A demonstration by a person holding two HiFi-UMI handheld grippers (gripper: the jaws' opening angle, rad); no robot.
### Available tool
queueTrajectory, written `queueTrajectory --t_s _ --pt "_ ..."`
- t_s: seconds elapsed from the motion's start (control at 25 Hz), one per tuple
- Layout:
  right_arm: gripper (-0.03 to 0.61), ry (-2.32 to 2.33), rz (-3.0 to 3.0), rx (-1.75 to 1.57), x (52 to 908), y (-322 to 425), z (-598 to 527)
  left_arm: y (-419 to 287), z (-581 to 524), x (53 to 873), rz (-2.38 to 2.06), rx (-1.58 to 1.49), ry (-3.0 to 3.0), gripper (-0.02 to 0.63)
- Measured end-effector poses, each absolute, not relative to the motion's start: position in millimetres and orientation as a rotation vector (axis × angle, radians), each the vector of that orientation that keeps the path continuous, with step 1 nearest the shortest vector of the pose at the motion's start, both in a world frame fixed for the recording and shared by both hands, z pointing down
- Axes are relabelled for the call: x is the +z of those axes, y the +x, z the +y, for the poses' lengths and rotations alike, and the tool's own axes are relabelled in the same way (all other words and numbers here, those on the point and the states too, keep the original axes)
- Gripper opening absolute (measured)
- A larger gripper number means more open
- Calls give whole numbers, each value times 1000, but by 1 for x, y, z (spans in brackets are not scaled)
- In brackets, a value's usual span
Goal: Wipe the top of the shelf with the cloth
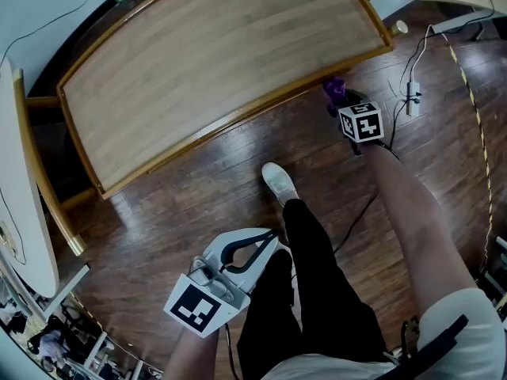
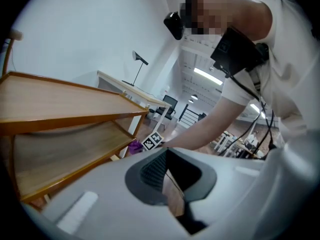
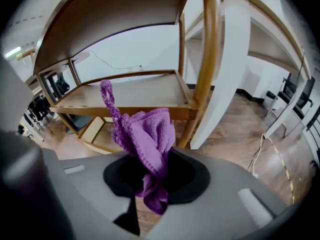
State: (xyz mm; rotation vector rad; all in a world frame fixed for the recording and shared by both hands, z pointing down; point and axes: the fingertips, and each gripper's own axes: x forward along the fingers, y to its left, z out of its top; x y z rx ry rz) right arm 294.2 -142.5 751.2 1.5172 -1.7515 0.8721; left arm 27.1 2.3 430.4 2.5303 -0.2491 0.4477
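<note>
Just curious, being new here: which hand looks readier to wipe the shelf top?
Right. The right gripper clamps the purple cloth near the shelf corner; the left gripper is empty, by the person's leg.

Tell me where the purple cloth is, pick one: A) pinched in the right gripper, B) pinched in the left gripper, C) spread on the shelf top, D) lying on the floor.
A: the right gripper is shut on the bunched cloth, in front of the shelf.
</note>
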Motion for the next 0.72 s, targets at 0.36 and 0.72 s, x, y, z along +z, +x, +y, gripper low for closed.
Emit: queueTrajectory --t_s 0.36,0.72 --pt "100 1568 -1639 900 747 364 -134 53 -28 420 -238 470 2556 18" --pt "100 1500 -1749 976 692 326 -79 45 -33 374 -304 464 2584 18"
